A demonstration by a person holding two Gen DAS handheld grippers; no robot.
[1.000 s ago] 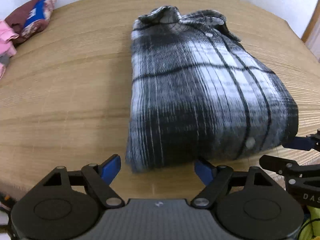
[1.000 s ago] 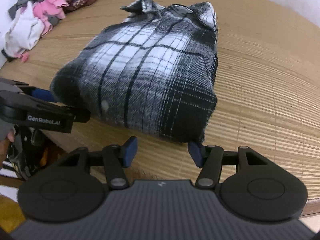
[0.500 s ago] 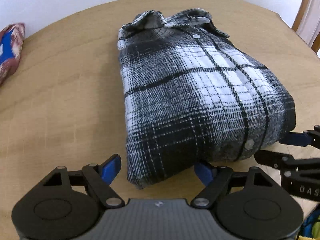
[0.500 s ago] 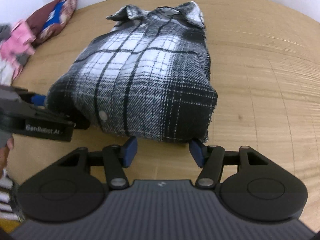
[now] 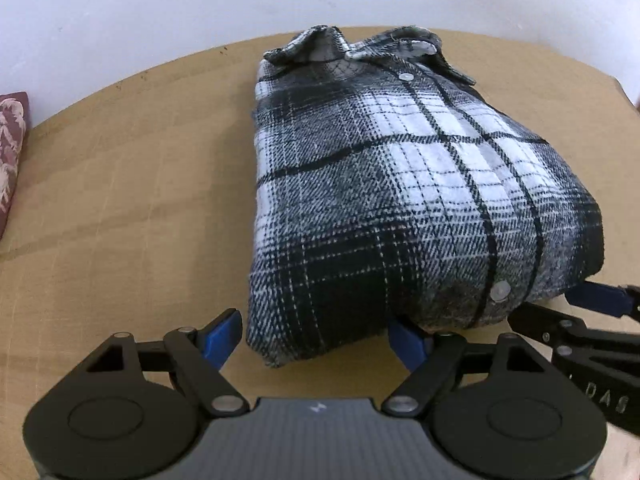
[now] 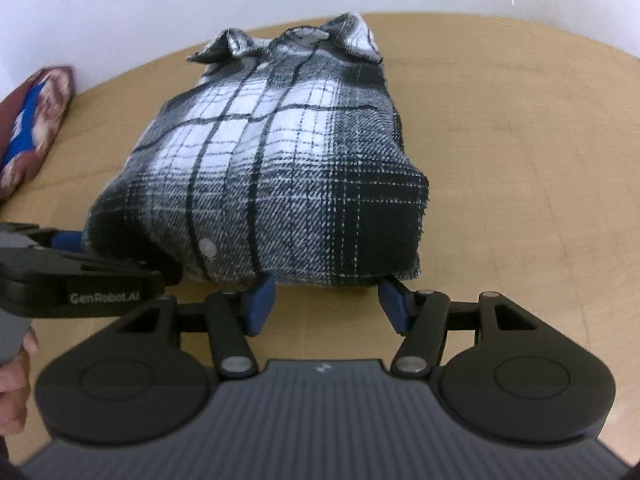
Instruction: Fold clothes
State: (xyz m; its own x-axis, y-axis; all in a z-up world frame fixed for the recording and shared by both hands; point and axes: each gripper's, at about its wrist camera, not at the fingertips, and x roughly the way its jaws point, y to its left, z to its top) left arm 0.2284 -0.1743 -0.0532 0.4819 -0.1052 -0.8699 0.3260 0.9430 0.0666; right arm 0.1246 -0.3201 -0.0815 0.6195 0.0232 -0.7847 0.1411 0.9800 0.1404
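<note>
Two grippers sit at the near edge of one folded plaid shirt (image 5: 400, 200), and we read the scene from left to right. Farthest left, a patterned maroon cloth (image 5: 10, 152) lies at the edge of the wooden table (image 5: 120, 184), well apart from the work. Next comes our left gripper (image 5: 316, 334), its blue fingers spread wide. The left finger stands on bare wood just beside the shirt's near left corner, and the right finger reaches under the hem, so that corner lies between them, unpinched. Then the shirt itself: it rests flat on the table in a compact fold, button placket up, collar at the far end toward the white wall (image 5: 200, 8). Its long axis runs straight away from us, from hem to collar. To the right, our right gripper (image 6: 326, 300) is also spread, with both blue fingertips touching or just under the near hem at the shirt's right half; nothing is clamped there either.

What the coming move turns on, as we judge it, is that the garment lies directly ahead of both tools, its near hem across our fingertips. Each gripper is nearest its own corner of that hem, neither favoured. Any further fold, slide or lift would run forward along the long axis toward the collar. The fold looks nearly finished, so we think little remains beyond tidying or moving it.
</note>
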